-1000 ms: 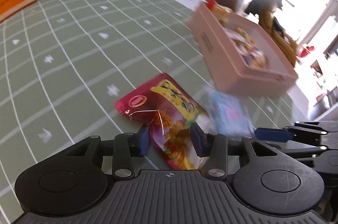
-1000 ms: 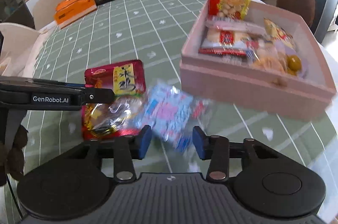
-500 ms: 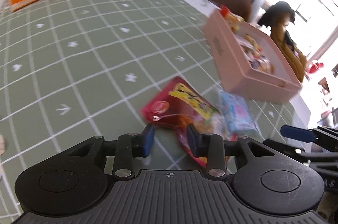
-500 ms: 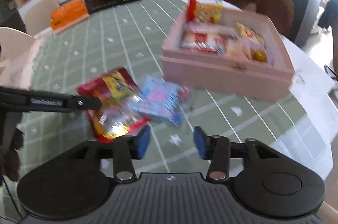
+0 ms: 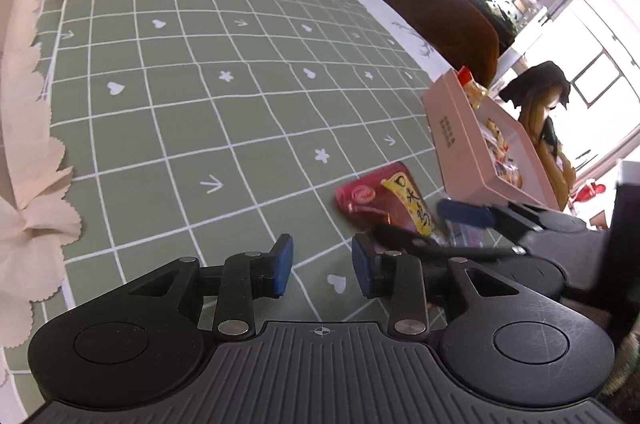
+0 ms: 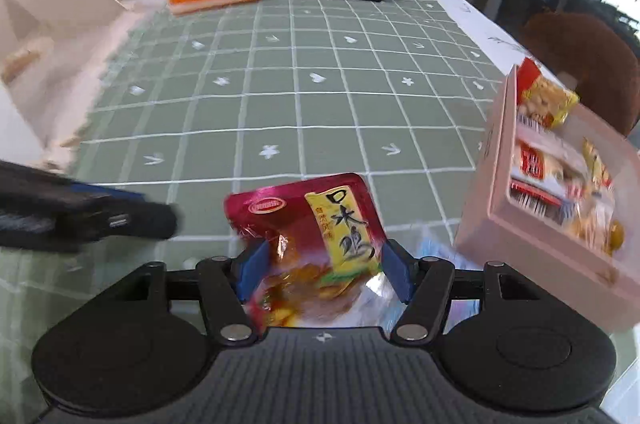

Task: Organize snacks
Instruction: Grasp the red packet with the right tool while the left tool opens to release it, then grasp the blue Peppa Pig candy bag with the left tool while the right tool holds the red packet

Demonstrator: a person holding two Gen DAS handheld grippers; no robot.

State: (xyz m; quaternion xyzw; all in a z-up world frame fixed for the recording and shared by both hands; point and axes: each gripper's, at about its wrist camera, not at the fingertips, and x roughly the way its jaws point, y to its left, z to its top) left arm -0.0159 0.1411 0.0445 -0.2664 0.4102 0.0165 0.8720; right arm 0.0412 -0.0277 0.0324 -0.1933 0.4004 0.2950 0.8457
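My right gripper (image 6: 322, 270) is opening astride the red snack packet (image 6: 316, 224) beside the pink box (image 6: 532, 244), readying a pick; my left gripper (image 5: 322, 266) hangs empty, jaws parted.

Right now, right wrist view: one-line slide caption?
Right gripper opening, straddling the red snack packet on the green checked tablecloth, pink box alongside.

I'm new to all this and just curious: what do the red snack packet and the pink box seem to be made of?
The red snack packet looks like glossy plastic or foil film: it crinkles and throws bright glints near its lower end. The pink rectangular box looks like matte cardboard or thin board, though painted wood is possible: flat, stiff walls with an even, dull colour and no shine.
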